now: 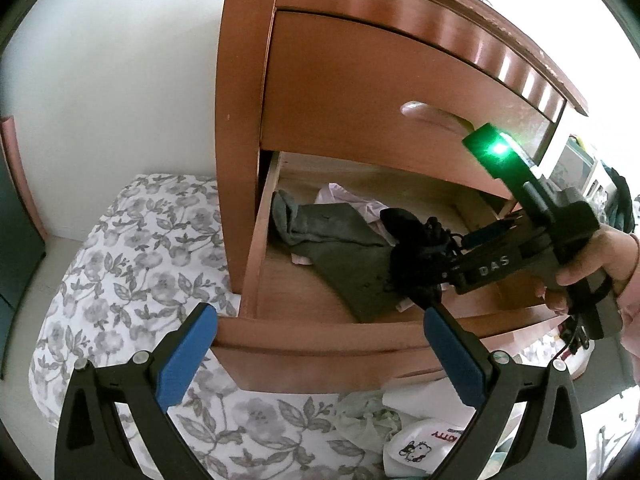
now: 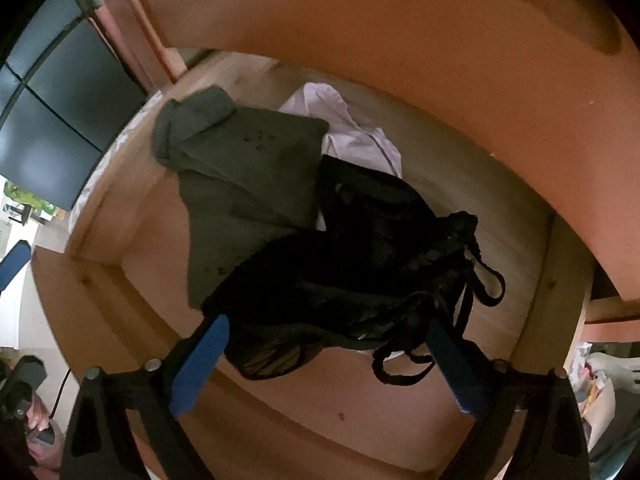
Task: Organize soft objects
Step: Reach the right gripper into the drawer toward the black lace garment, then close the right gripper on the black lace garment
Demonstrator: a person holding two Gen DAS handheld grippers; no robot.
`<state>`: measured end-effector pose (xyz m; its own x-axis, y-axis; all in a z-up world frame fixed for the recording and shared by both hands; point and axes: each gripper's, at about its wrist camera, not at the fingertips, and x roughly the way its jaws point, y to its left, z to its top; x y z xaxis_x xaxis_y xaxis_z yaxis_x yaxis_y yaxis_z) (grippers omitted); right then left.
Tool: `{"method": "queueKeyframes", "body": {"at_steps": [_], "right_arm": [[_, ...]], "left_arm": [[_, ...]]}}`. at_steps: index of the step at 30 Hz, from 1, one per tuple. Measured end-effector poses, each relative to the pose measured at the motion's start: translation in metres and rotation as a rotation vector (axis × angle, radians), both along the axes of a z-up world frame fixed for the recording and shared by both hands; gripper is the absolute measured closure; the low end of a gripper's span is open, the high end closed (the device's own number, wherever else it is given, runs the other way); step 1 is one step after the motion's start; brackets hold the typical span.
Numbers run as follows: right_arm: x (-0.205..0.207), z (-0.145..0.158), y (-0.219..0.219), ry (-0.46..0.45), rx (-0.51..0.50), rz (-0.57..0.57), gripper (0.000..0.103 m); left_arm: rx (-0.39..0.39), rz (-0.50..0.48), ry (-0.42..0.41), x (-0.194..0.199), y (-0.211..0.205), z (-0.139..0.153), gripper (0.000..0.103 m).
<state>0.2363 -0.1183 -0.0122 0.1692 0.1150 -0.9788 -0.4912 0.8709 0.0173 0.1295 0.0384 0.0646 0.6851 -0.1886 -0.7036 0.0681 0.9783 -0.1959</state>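
The lower drawer of a brown wooden nightstand is pulled out. Inside lie a grey garment, a pale lilac one under it, and a black strappy garment on top. My right gripper points steeply down into the drawer with its jaws wide. The black garment is bunched between its blue pads, and the fingertips are partly buried in it. My left gripper hovers open and empty just before the drawer's front edge.
The shut upper drawer with its handle overhangs the back of the open one. A floral bedsheet spreads to the left and below. A pale green cloth and a white printed item lie on it near the drawer front.
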Motion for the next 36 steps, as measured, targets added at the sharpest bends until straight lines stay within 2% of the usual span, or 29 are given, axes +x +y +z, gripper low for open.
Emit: {"method": "queueKeyframes", "body": {"at_steps": [4,10,14,16,18,24,36], "right_arm": [[0.006,-0.007,0.002,0.013,-0.016,-0.002,0.012],[0.011,-0.014,-0.002,0.028,-0.028,-0.015,0.030],[0.019,-0.018,-0.012,0.033,-0.016,-0.033,0.051],[0.021,-0.018,-0.015,0.033,-0.010,-0.036,0.056],[0.022,-0.017,-0.017,0.032,0.000,-0.037,0.069],[0.024,-0.018,-0.029,0.005,0.011,-0.042,0.087],[0.012,0.004,-0.052,-0.071,0.040,-0.076,0.091]], "left_arm": [[0.004,0.003,0.000,0.001,0.001,-0.001,0.001],[0.008,0.005,-0.002,0.002,0.002,-0.001,0.001],[0.007,0.007,-0.003,0.002,0.002,-0.002,0.001],[0.008,0.008,-0.004,0.002,0.002,-0.002,0.001],[0.009,0.010,-0.003,0.003,0.002,-0.002,0.001],[0.005,0.014,0.002,0.004,0.003,-0.004,0.001],[0.003,0.018,0.009,0.004,0.004,-0.004,0.001]]}}
